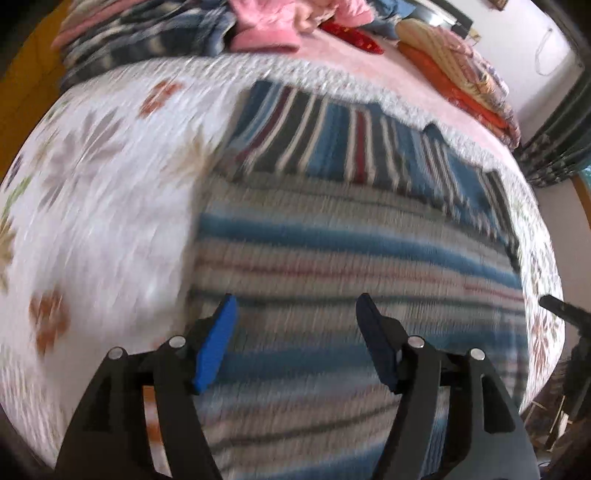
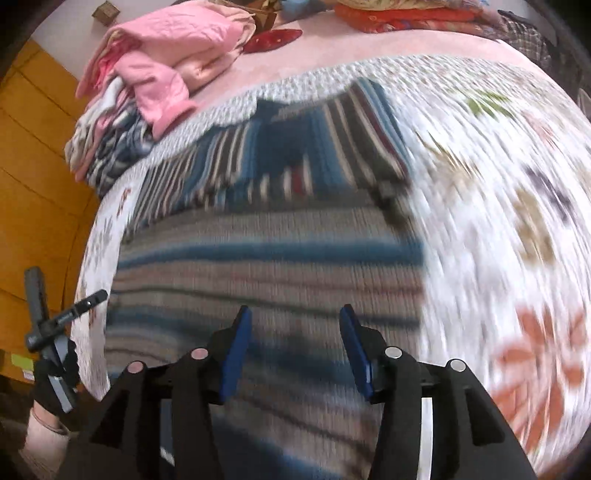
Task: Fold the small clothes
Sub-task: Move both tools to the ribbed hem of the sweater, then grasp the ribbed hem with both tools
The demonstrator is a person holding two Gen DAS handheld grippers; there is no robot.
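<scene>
L claw (image 1: 297,306): jaws apart, nothing between the blue pads (image 1: 216,343), hanging over the sweater (image 1: 332,266). The striped knit lies flat on the quilt (image 1: 92,206), right under and ahead of the claw; its darker-striped part sits further ahead. Pink clothes pile (image 1: 280,22) far ahead, w/ orange bedding ahead-right.

R claw (image 2: 295,314): also released, empty, over the same sweater (image 2: 266,273). Gloved hand (image 2: 55,384) w/ the other tool well off to its left, past the quilt (image 2: 480,221) edge. Pink pile (image 2: 166,48) ahead-left. Both views motion-blurred.
</scene>
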